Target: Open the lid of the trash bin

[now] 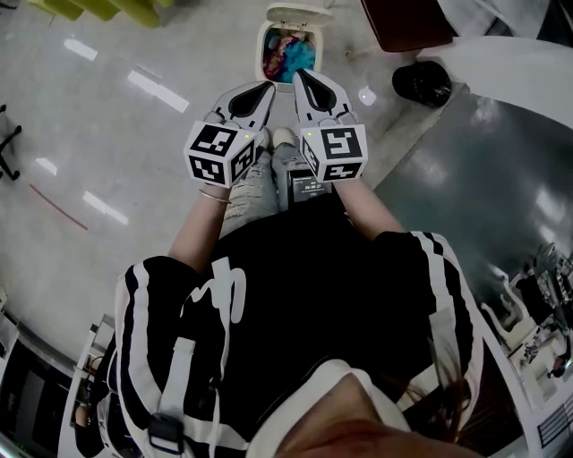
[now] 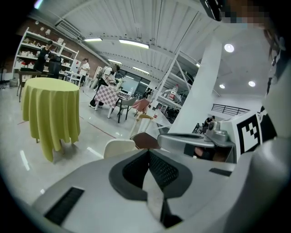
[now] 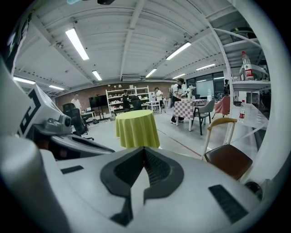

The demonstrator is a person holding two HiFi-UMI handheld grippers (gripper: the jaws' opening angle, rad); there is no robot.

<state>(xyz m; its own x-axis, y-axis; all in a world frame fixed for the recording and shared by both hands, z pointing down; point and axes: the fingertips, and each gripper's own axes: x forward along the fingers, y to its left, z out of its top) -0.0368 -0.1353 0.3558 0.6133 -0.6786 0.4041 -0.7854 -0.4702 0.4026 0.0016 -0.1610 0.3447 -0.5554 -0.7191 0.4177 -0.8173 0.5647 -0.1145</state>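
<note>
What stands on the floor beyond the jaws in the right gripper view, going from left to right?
Black office chair → table with yellow-green cloth → table with checked cloth → grey chair → brown-seated chair.

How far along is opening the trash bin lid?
Done: the lid stands raised behind the bin, and colourful rubbish shows inside. In hand: nothing; the left gripper and right gripper are both shut, empty, and apart from the bin. Left: seemingly nothing.

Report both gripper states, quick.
Left gripper: shut, jaws together, holding nothing.
Right gripper: shut, jaws together, holding nothing.
</note>
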